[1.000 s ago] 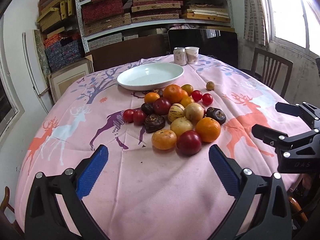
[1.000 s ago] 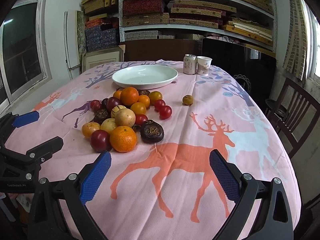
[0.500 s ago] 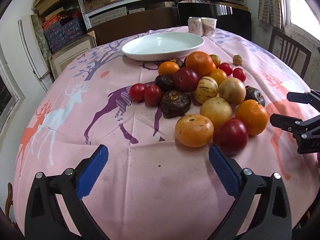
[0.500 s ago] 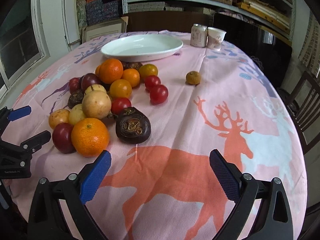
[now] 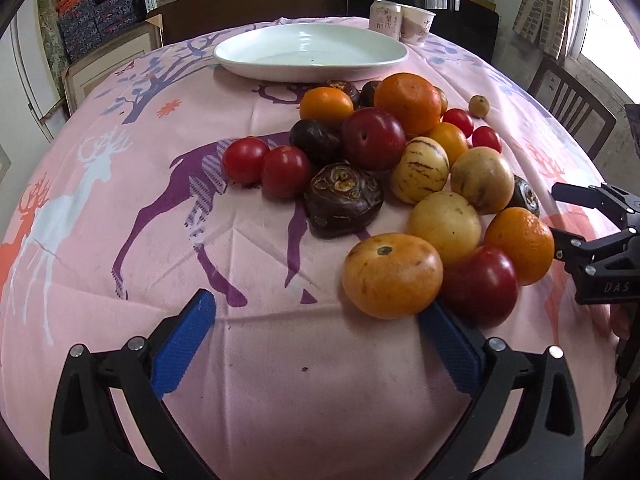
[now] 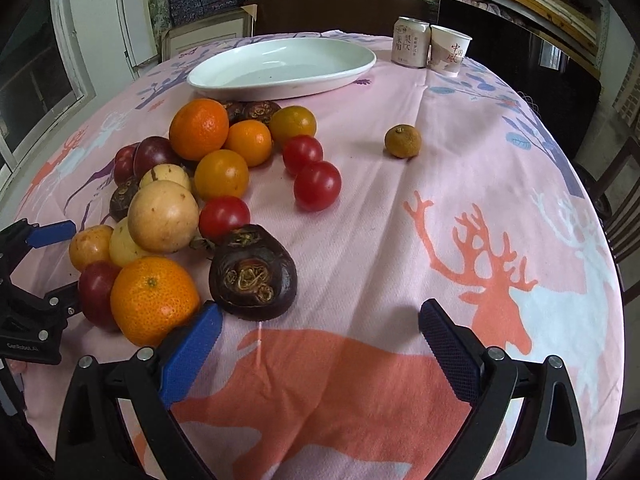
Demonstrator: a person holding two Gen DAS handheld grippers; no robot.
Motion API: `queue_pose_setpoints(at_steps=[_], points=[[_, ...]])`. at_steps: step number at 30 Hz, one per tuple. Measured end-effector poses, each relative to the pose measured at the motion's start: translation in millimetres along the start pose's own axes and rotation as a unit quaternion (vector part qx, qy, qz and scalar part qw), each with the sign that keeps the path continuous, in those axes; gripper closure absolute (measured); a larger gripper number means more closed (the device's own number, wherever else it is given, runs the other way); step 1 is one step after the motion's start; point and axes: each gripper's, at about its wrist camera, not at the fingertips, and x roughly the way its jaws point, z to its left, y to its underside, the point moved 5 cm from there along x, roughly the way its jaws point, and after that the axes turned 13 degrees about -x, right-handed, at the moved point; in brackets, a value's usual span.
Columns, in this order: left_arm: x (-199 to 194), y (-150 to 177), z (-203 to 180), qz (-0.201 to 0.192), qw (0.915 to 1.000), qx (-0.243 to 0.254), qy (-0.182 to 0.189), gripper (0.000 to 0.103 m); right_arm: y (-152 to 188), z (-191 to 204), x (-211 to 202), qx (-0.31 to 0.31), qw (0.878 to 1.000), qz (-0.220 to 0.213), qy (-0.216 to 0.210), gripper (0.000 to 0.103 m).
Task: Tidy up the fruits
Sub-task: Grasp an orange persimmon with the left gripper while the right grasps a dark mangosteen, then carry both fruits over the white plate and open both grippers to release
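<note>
I am holding the left gripper [image 5: 316,340] low over the near edge of the tabletop, its blue pads spread wide with nothing between them; its right pad is sitting just beside a yellow-orange persimmon-like fruit [image 5: 392,275] at the front of the fruit pile. My right gripper [image 6: 320,334] is likewise standing released and empty, its left pad lying just beside a large orange [image 6: 154,299] and near a dark wrinkled fruit [image 6: 253,273]. The fruits are lying heaped toward the middle of the pink deer-print tablecloth [image 6: 400,240]: oranges, red tomatoes [image 6: 317,185], dark red plums, pale yellow round fruits and a striped pale one [image 5: 419,169]. One small brownish fruit [image 6: 402,141] is sitting apart from the heap, toward the right edge. Beyond the pile, near the far edge, a white oval plate [image 6: 288,80] is resting with no fruit in it. A drink can [image 6: 410,47] and a paper cup [image 6: 449,50] are standing side by side at the far edge, just right of the plate.
</note>
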Motion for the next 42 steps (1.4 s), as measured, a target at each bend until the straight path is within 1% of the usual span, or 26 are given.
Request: queue_pose_setpoints(at_steps=[2, 6, 7, 8, 9, 10, 11, 12, 14, 16, 17, 19, 21, 25, 27, 29, 30, 33, 35, 37, 40, 41, 42], points=[[1, -2, 0, 0.003, 1.0, 0.002, 0.002, 0.004, -5, -6, 4, 0.011, 1.0, -0.001, -0.008, 0.003], [2, -4, -1, 0.002, 1.0, 0.004, 0.002, 0.004, -11, -6, 7, 0.005, 1.0, -0.003, -0.01, 0.005], [2, -4, -2, 0.001, 1.0, 0.005, 0.004, 0.007, -12, -5, 5, 0.0, 1.0, -0.009, -0.018, 0.015], [0, -4, -4, -0.002, 0.9999, 0.009, 0.012, 0.018, -14, -1, 3, -0.01, 0.999, -0.018, -0.027, 0.022], [-3, -3, -8, -0.009, 0.9994, 0.018, 0.027, 0.029, -16, 4, 1, -0.023, 0.999, -0.024, -0.035, 0.046], [-8, -3, -14, -0.015, 0.9983, 0.029, 0.049, 0.059, -17, 9, 2, -0.037, 0.999, -0.023, -0.032, 0.06], [-9, -3, -19, -0.018, 0.9976, 0.034, 0.058, 0.063, -18, 12, 2, -0.045, 0.998, -0.021, -0.023, 0.06], [-6, -2, -22, -0.016, 0.9979, 0.041, 0.048, 0.063, -19, 13, 2, -0.05, 0.998, -0.019, -0.019, 0.06], [-6, -2, -28, -0.022, 0.9978, 0.05, 0.036, 0.064, -19, 12, 0, -0.046, 0.998, -0.024, -0.023, 0.061], [-6, -3, -27, -0.021, 0.9977, 0.046, 0.045, 0.064, -19, 10, -6, -0.04, 0.998, -0.04, -0.026, 0.061], [-7, -3, -26, -0.02, 0.9977, 0.041, 0.051, 0.064, -19, 10, -11, -0.042, 0.998, -0.051, -0.021, 0.061], [-9, -4, -23, -0.023, 0.998, 0.029, 0.052, 0.064, -20, 13, -19, -0.055, 0.996, -0.069, -0.009, 0.061], [-11, -5, -19, -0.027, 0.9981, 0.021, 0.052, 0.064, -19, 14, -23, -0.063, 0.995, -0.075, 0.002, 0.061], [-20, -5, -17, -0.044, 0.9976, 0.027, 0.046, 0.064, -16, 12, -30, -0.064, 0.995, -0.082, 0.01, 0.061], [-26, -6, -17, -0.051, 0.9967, 0.029, 0.056, 0.064, -17, 10, -34, -0.068, 0.993, -0.091, 0.023, 0.061], [-31, -10, -17, -0.058, 0.9963, 0.027, 0.057, 0.064, -21, 3, -38, -0.058, 0.993, -0.101, 0.034, 0.061], [-34, -13, -17, -0.061, 0.996, 0.026, 0.059, 0.064, -24, 0, -40, -0.049, 0.993, -0.106, 0.031, 0.061], [-44, -31, -16, -0.076, 0.9944, 0.012, 0.073, 0.064, -37, -13, -47, -0.016, 0.992, -0.125, 0.02, 0.061], [-49, -50, -15, -0.095, 0.993, -0.002, 0.071, 0.064, -50, -22, -51, 0.008, 0.99, -0.14, 0.011, 0.061], [-51, -73, -15, -0.119, 0.9917, -0.011, 0.049, 0.064, -66, -30, -52, 0.028, 0.988, -0.152, -0.004, 0.061], [-45, -112, -12, -0.155, 0.9874, -0.026, -0.017, 0.064, -93, -42, -46, 0.039, 0.985, -0.171, 0.003, 0.061], [-40, -125, -12, -0.161, 0.986, -0.036, -0.026, 0.064, -104, -45, -43, 0.041, 0.984, -0.176, 0.004, 0.061], [-33, -139, -11, -0.157, 0.9863, -0.045, -0.024, 0.064, -114, -47, -40, 0.044, 0.983, -0.18, 0.006, 0.061]])
